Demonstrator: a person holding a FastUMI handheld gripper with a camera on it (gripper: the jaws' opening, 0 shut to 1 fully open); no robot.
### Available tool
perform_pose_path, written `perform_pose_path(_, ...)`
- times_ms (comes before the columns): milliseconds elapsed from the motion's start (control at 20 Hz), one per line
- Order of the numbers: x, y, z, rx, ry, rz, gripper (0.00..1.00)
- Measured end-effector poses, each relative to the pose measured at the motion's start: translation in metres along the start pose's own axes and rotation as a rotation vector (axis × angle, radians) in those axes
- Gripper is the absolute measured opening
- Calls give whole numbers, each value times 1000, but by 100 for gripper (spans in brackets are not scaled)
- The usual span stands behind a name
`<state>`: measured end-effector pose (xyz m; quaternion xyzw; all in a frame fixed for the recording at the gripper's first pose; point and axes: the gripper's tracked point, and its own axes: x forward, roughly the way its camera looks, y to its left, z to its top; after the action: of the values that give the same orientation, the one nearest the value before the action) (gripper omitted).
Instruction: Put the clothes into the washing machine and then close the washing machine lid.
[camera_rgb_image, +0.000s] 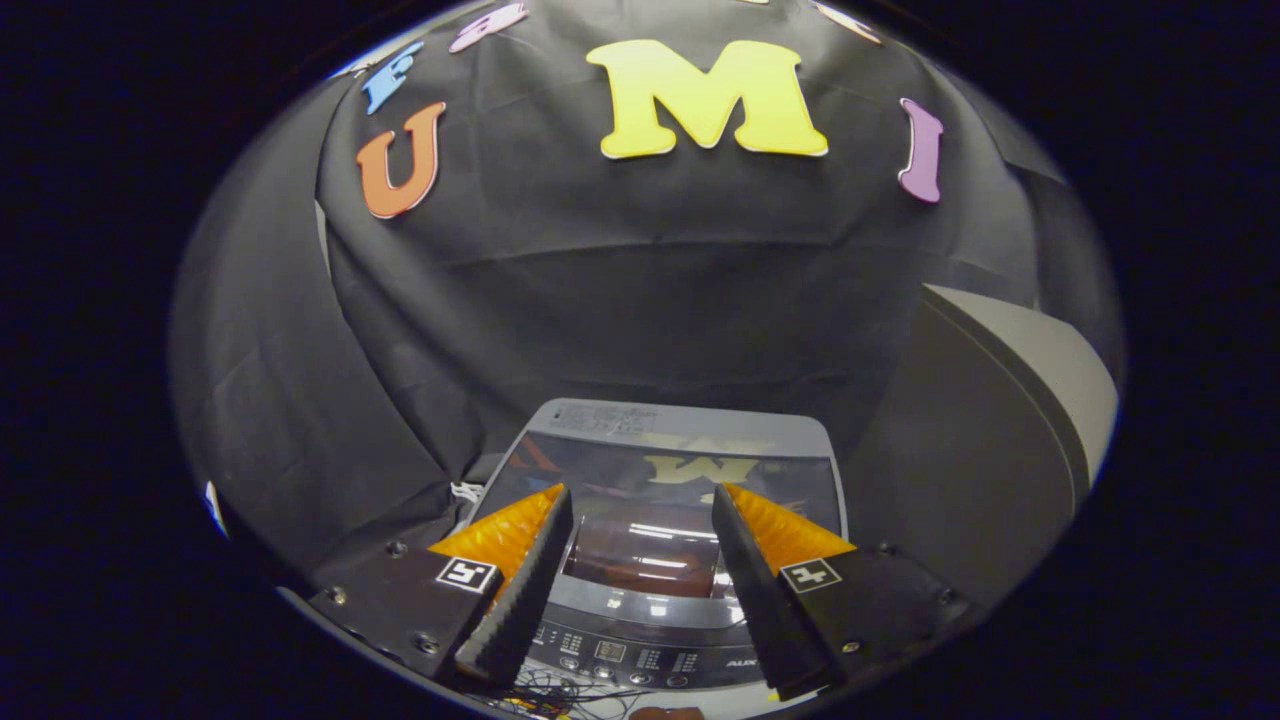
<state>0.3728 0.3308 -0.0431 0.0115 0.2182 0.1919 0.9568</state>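
A grey top-loading washing machine (690, 420) stands below and ahead of my fingers, with its dark glass lid (640, 485) lying flat and shut. Something reddish-brown shows dimly through the glass between the fingers. The control panel (640, 655) runs along the machine's near edge, under the fingers. My gripper (640, 495) hangs above the lid with its two orange-and-black fingers (520, 560) spread apart and nothing between them.
Black cloth drapes behind and to the left of the machine. A grey curved panel (1040, 370) rises at the right. Loose thin cables (545, 695) lie in front of the control panel.
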Motion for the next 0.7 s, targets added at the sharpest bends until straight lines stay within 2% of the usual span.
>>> perform_pose_path(300, -68, -25, 4, -3, -95, -3, 88)
perform_pose_path(700, -193, -101, -17, -47, -216, -59, 88)
